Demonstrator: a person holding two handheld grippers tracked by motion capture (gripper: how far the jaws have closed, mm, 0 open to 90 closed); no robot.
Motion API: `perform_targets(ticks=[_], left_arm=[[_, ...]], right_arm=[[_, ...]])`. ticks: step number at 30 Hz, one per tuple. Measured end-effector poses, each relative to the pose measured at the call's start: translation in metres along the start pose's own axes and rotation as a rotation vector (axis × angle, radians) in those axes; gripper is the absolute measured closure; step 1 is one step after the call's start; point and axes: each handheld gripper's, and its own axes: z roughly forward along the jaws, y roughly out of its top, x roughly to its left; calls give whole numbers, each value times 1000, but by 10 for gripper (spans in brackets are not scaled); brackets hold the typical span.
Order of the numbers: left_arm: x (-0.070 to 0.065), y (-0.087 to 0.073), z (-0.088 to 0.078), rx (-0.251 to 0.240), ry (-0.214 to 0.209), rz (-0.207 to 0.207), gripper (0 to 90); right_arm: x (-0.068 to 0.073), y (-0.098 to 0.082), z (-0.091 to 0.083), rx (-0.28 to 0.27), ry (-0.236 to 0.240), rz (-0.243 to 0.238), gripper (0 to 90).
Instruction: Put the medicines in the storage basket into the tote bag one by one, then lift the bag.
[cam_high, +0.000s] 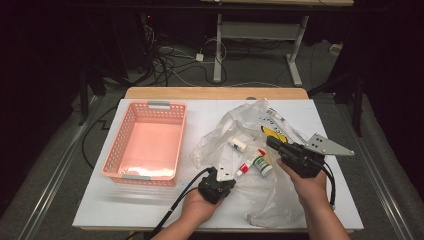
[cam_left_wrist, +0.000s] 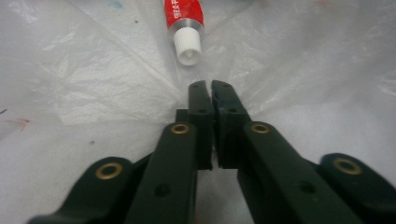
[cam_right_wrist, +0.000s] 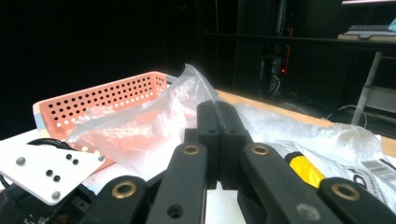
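A clear plastic bag (cam_high: 235, 120) lies crumpled on the white table, with small items on and in it. My left gripper (cam_high: 231, 169) points at a red-and-white tube (cam_high: 248, 164). In the left gripper view its jaws (cam_left_wrist: 210, 86) are shut, the bag's film (cam_left_wrist: 93, 70) creasing toward the tips and the tube's white cap (cam_left_wrist: 187, 46) just beyond. My right gripper (cam_high: 270, 142) is shut on the bag's edge. The right gripper view shows the film (cam_right_wrist: 154, 116) lifted into a peak at its tips (cam_right_wrist: 217, 105).
A pink perforated basket (cam_high: 112, 150) stands empty at the left, also seen as the basket (cam_right_wrist: 102, 95) in the right gripper view. A green-and-white bottle (cam_high: 263, 166), a small white piece (cam_high: 237, 145) and a yellow item (cam_high: 271, 132) lie among the bag's folds. Cables trail off the near edge.
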Motion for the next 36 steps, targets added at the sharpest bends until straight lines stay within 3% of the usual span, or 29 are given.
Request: perform_targets(ticks=[4, 5, 11, 13, 27, 36], left_arm=[[4, -1, -2, -12, -28, -36, 882], [4, -1, -3, -18, -23, -28, 882], [6, -6, -12, -117, -22, -61, 883], [5, -7, -14, -136, -7, -32, 882], [12, 5, -65, -360, 76, -15, 882], [25, 35, -87, -455, 111, 24, 883]], right_arm=[[2, -1, 2, 7, 5, -2, 900], [3, -1, 2, 6, 6, -3, 900], [4, -1, 0, 1, 12, -7, 900], [3, 0, -2, -5, 12, -6, 900], [3, 3, -5, -34, -15, -7, 900], [-1, 15, -3, -83, -53, -9, 900]])
